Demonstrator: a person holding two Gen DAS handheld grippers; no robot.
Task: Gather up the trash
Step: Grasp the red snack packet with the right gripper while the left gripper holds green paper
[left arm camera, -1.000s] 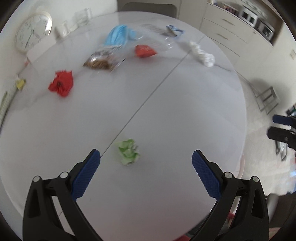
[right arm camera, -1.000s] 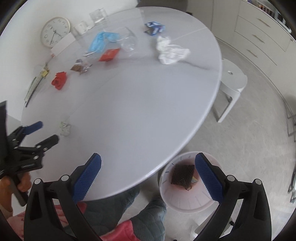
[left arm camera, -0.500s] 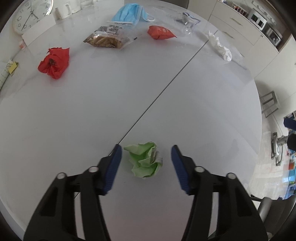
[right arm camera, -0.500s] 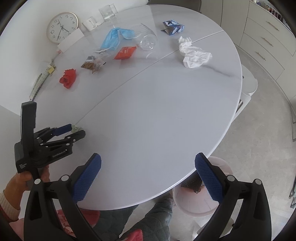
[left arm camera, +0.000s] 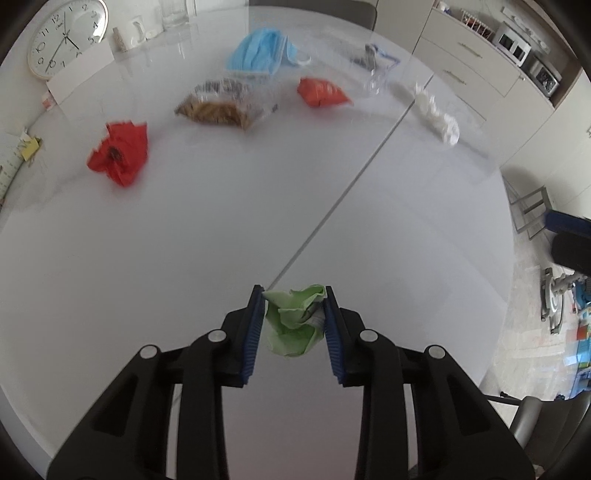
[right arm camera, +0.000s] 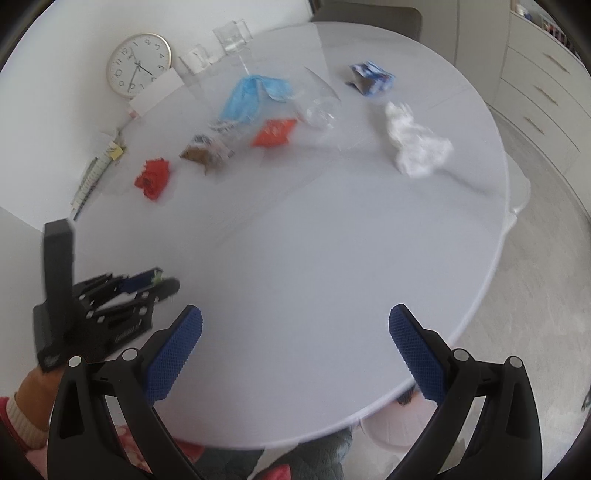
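Observation:
My left gripper is shut on a crumpled green paper ball low over the white round table; it also shows in the right wrist view. My right gripper is open and empty above the table's near edge. Other trash lies at the far side: a red paper wad, a snack bag, a blue face mask, an orange-red packet, a clear plastic cup, a blue wrapper and a white crumpled tissue.
A pink-white bin stands on the floor under the table's near edge. A clock and glasses stand at the table's far rim. A white stool and cabinets are to the right.
My left gripper has closed on the green paper ball. My right gripper has swung over the table, so the bin is now mostly hidden under the table edge.

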